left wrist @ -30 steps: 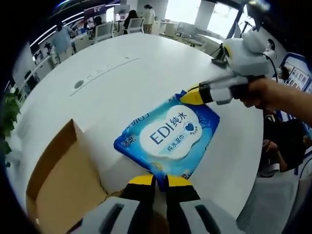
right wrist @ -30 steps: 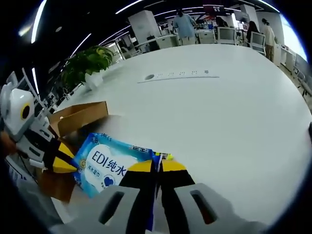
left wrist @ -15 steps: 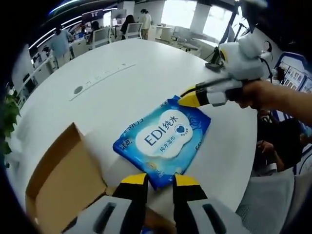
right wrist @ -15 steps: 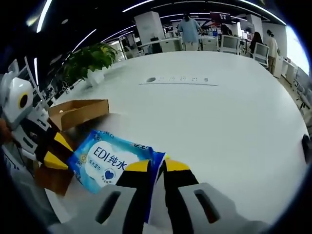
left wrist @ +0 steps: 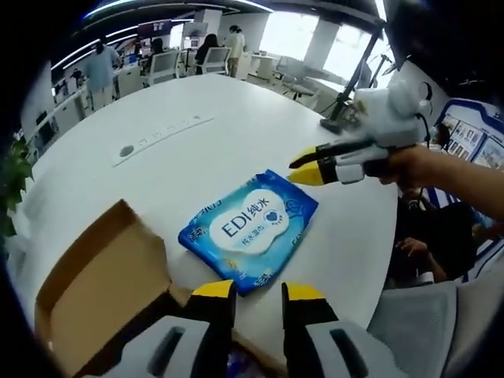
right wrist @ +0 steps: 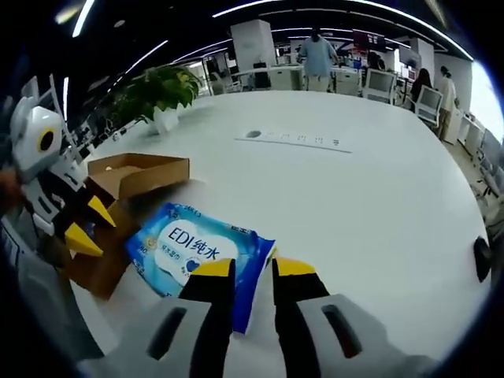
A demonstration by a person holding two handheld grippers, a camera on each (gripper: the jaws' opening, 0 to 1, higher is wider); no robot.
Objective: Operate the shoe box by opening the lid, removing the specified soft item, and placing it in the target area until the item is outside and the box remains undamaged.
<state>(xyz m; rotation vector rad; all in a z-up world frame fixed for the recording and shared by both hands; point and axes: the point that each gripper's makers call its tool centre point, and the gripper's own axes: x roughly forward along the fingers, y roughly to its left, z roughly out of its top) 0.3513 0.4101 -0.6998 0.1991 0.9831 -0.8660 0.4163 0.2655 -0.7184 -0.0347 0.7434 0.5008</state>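
Left claw (left wrist: 257, 293): jaws parted, holding nothing, at 6 o'clock in the left gripper view.
Wipes pack (left wrist: 248, 229): blue, flat on the white bench (left wrist: 197, 157), just beyond the left claw's tips, outside the box.
Shoe box (left wrist: 102, 276): brown cardboard, lid flap raised, at 8 o'clock, beside the pack.
Right claw (right wrist: 245, 267): jaws apart, empty; the pack's near corner lies just beside its tips.
Far: potted plant (right wrist: 157, 90) at 11 o'clock in the right gripper view.
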